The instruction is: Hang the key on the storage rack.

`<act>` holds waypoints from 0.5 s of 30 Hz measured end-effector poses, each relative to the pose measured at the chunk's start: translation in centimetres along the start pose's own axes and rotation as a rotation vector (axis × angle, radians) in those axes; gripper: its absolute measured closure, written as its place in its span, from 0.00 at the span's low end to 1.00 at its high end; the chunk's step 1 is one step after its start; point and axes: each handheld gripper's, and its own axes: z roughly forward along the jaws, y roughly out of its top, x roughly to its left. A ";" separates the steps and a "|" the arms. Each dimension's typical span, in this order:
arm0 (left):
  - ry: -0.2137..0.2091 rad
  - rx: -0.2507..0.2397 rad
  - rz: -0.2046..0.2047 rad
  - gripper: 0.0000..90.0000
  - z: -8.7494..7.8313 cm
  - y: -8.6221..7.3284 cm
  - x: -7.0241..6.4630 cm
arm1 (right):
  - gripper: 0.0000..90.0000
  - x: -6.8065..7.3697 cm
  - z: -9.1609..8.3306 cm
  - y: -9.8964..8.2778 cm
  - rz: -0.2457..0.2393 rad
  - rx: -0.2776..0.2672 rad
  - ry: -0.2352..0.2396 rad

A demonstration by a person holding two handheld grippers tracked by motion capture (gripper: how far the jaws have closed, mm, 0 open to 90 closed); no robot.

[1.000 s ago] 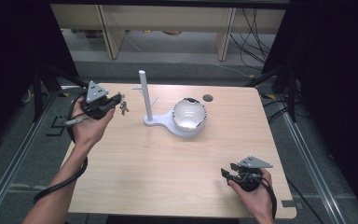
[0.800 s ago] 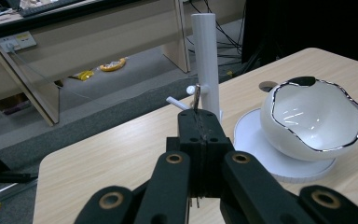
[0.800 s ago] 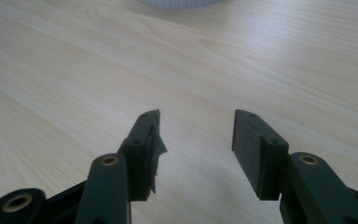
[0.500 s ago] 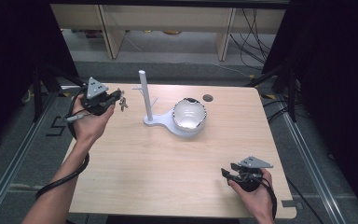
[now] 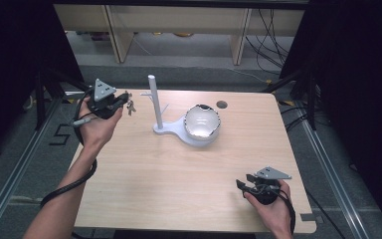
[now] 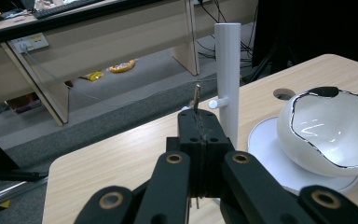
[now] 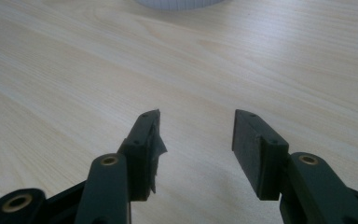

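From above, the left gripper point(image 5: 121, 103) pinches a small metal piece point(image 5: 131, 105) near the white post point(image 5: 154, 102). Its own view shows jaws pressed together on the piece point(image 6: 196, 97). The right gripper point(image 7: 196, 135) rests spread over bare table point(image 7: 74, 70).

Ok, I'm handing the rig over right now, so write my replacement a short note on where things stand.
Left gripper: jaws shut on a small metal key-like piece, held above the table's far left corner, just short of the white post.
Right gripper: jaws open, nothing between them, low over the near right of the table.
Stand: the post has a short side peg; a white bowl sits on its base.
Done: the piece is picked up.
Left: probably hanging it on the peg; it does not touch the peg yet.
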 end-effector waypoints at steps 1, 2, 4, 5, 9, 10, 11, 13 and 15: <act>0.002 0.002 0.000 1.00 0.0 0.0 0.0 | 0.58 0.0 0.0 0.0 0.005 0.001 0.002; 0.004 0.001 0.000 1.00 0.1 0.0 0.0 | 0.58 0.1 0.0 0.0 0.012 0.003 0.001; 0.006 0.000 0.000 1.00 0.2 0.1 0.1 | 0.58 0.0 0.0 0.0 0.008 0.003 0.002; 0.006 -0.002 -0.002 1.00 0.3 0.1 0.1 | 0.58 0.0 0.0 0.0 0.001 0.000 -0.002; 0.010 0.001 -0.002 1.00 0.5 0.2 0.2 | 0.58 0.0 0.1 -0.1 0.002 -0.001 0.003; 0.011 0.001 -0.002 1.00 0.6 0.2 0.2 | 0.58 0.0 0.1 -0.1 0.002 -0.001 0.003; 0.011 0.003 -0.002 1.00 0.7 0.3 0.2 | 0.58 0.0 0.1 -0.1 0.001 0.002 -0.003; 0.015 0.004 -0.001 1.00 0.9 0.3 0.2 | 0.58 0.0 0.1 -0.1 0.003 0.003 -0.001; 0.014 0.001 -0.004 1.00 1.1 0.4 0.2 | 0.58 0.0 0.1 -0.1 0.004 0.006 0.002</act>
